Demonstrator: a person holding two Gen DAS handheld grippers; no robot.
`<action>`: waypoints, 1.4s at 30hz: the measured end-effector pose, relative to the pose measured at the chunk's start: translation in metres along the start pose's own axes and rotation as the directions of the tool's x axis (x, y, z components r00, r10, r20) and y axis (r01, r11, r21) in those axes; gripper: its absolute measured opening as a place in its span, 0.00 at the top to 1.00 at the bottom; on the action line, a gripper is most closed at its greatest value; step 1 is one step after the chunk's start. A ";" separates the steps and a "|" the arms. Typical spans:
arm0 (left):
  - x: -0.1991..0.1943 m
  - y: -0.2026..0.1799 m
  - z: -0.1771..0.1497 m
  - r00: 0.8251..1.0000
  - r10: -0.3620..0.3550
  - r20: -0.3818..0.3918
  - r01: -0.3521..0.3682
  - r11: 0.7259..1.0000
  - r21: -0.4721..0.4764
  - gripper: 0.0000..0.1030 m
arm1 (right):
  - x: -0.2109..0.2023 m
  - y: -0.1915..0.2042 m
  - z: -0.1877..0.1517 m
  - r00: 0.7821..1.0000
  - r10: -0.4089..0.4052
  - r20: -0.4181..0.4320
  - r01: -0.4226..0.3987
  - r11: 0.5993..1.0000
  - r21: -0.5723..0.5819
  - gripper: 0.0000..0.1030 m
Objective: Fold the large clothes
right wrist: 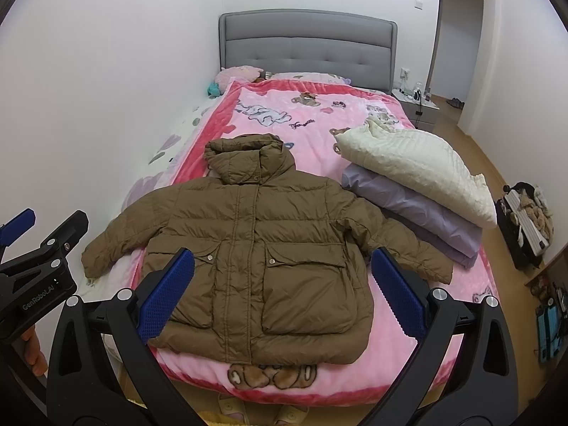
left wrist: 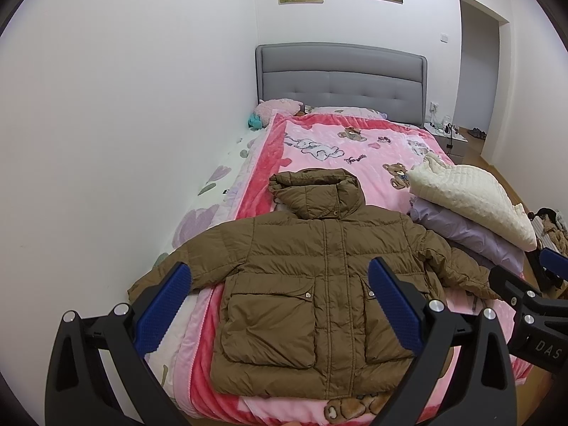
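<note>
A brown hooded puffer jacket (left wrist: 312,284) (right wrist: 262,248) lies flat and face up on the pink blanket, hood toward the headboard, both sleeves spread outward. My left gripper (left wrist: 278,305) hovers open above the jacket's lower half, holding nothing. My right gripper (right wrist: 282,291) hangs open over the jacket's hem and pockets, empty as well. The right gripper's body (left wrist: 532,301) shows at the right edge of the left wrist view; the left gripper's body (right wrist: 39,266) shows at the left edge of the right wrist view.
A stack of folded bedding, cream quilt (right wrist: 415,163) over lilac cover (right wrist: 411,216), sits right of the jacket. The bed (right wrist: 319,113) runs along the white wall on the left. Grey headboard (right wrist: 305,42), bedside table (right wrist: 415,106) and floor clutter (right wrist: 525,220) lie beyond.
</note>
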State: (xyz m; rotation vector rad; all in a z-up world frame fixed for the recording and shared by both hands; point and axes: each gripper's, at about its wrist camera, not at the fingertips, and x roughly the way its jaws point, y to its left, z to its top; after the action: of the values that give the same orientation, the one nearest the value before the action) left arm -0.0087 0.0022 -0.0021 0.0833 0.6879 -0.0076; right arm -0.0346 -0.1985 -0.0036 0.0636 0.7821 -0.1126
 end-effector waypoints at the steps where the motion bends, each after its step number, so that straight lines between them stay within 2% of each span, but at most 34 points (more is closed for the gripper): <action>1: 0.000 0.000 0.000 1.000 -0.001 0.000 0.001 1.000 -0.001 0.05 | 0.000 0.000 0.000 1.000 0.000 0.000 0.000 1.000 0.001 0.08; 10: 0.000 0.002 0.001 1.000 -0.010 0.003 0.010 1.000 -0.009 0.05 | 0.003 -0.002 0.003 1.000 0.011 0.005 -0.011 1.000 0.019 0.08; 16: 0.006 0.002 0.004 1.000 0.016 0.016 -0.015 1.000 -0.019 0.05 | 0.000 -0.012 0.011 0.994 0.042 0.105 -0.046 0.998 0.035 0.08; 19: 0.013 0.009 0.002 1.000 0.009 -0.003 -0.010 0.998 -0.061 0.05 | 0.003 -0.012 0.016 0.984 0.114 0.137 -0.111 0.993 -0.028 0.08; 23: 0.021 0.017 -0.005 0.995 0.098 -0.024 -0.100 0.991 -0.089 0.05 | 0.022 -0.008 0.023 0.965 0.232 0.119 -0.223 0.971 -0.084 0.08; 25: 0.027 0.025 -0.010 0.989 0.142 -0.035 -0.145 0.984 -0.101 0.05 | 0.032 -0.008 0.025 0.956 0.276 0.100 -0.269 0.960 -0.079 0.08; 26: 0.029 0.029 -0.012 0.987 0.153 -0.038 -0.157 0.981 -0.110 0.05 | 0.041 -0.007 0.027 0.944 0.321 0.081 -0.316 0.947 -0.064 0.08; 28: 0.035 0.043 -0.020 0.985 0.169 -0.030 -0.171 0.975 -0.145 0.05 | 0.052 -0.004 0.026 0.930 0.362 0.057 -0.360 0.932 -0.038 0.08; 29: 0.036 0.049 -0.023 0.984 0.177 -0.018 -0.178 0.970 -0.168 0.05 | 0.061 -0.001 0.027 0.929 0.368 0.044 -0.367 0.930 -0.017 0.08; 32: 0.045 0.076 -0.034 0.982 0.185 0.019 -0.174 0.949 -0.262 0.05 | 0.082 0.016 0.031 0.942 0.335 0.029 -0.335 0.942 0.016 0.08; 35: 0.070 0.111 -0.046 0.980 0.197 0.012 -0.181 0.924 -0.337 0.05 | 0.099 0.042 0.039 0.944 0.330 0.026 -0.330 0.944 -0.003 0.08; 37: 0.096 0.141 -0.055 0.985 0.173 0.006 -0.156 0.904 -0.397 0.05 | 0.111 0.070 0.047 0.950 0.310 0.042 -0.309 0.951 -0.035 0.08; 39: 0.119 0.172 -0.069 0.987 0.155 0.049 -0.114 0.873 -0.474 0.05 | 0.122 0.095 0.055 0.953 0.298 0.046 -0.295 0.954 -0.057 0.08; 40: 0.134 0.192 -0.080 0.980 0.176 0.092 -0.101 0.841 -0.532 0.05 | 0.131 0.115 0.060 0.955 0.295 0.038 -0.292 0.954 -0.070 0.08; 42: 0.163 0.219 -0.093 0.976 0.193 0.099 -0.101 0.810 -0.577 0.05 | 0.144 0.140 0.066 0.954 0.297 0.035 -0.294 0.953 -0.079 0.08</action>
State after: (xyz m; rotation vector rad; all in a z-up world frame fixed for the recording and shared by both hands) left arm 0.0656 0.2310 -0.1611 -0.4420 0.5026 0.3412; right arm 0.1304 -0.0774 -0.0570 0.1078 0.7216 0.1985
